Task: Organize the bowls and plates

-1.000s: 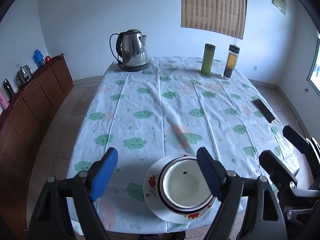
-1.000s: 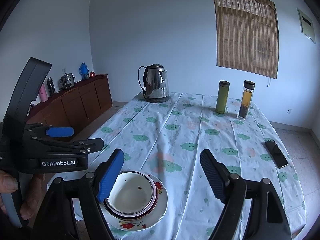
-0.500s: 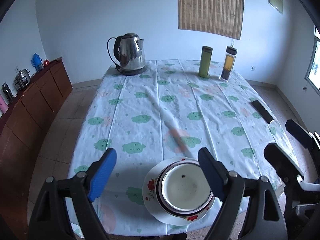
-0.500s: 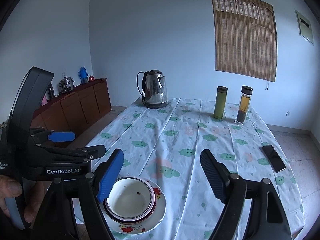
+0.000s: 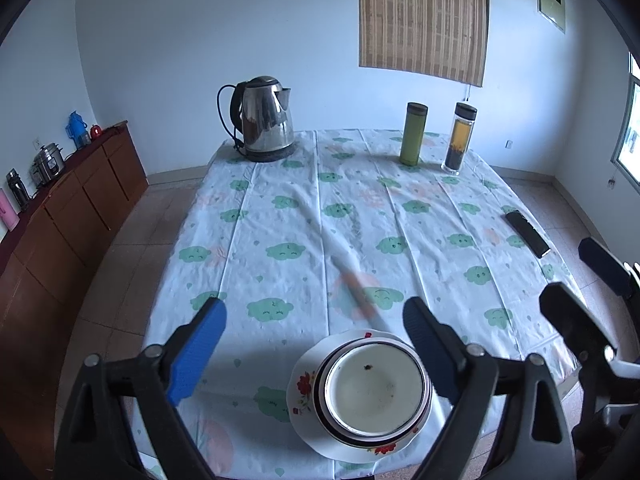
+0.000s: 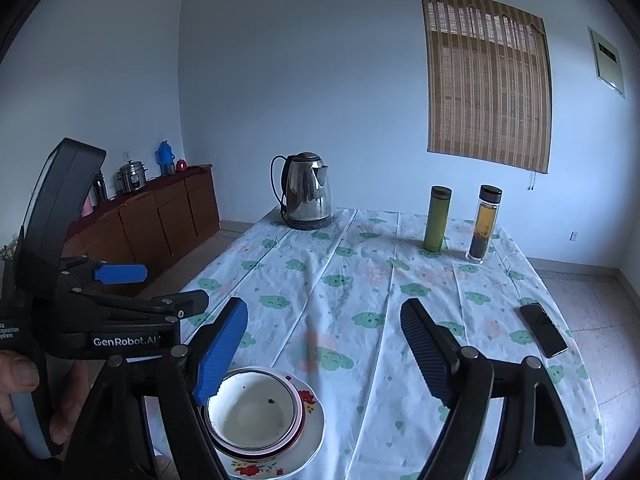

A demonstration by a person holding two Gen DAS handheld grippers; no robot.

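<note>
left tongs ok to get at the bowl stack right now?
Probably yes. The left tongs are open and hold nothing, the bowl sits in the plate just ahead, and nothing lies between.

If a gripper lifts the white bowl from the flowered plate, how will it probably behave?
The bowl looks like glazed ceramic, so probably stiff, smooth, somewhat slippery for the left gripper. It sits nested in another dish on the plate, so that dish might shift when it lifts. If dropped, it would likely chip.
</note>
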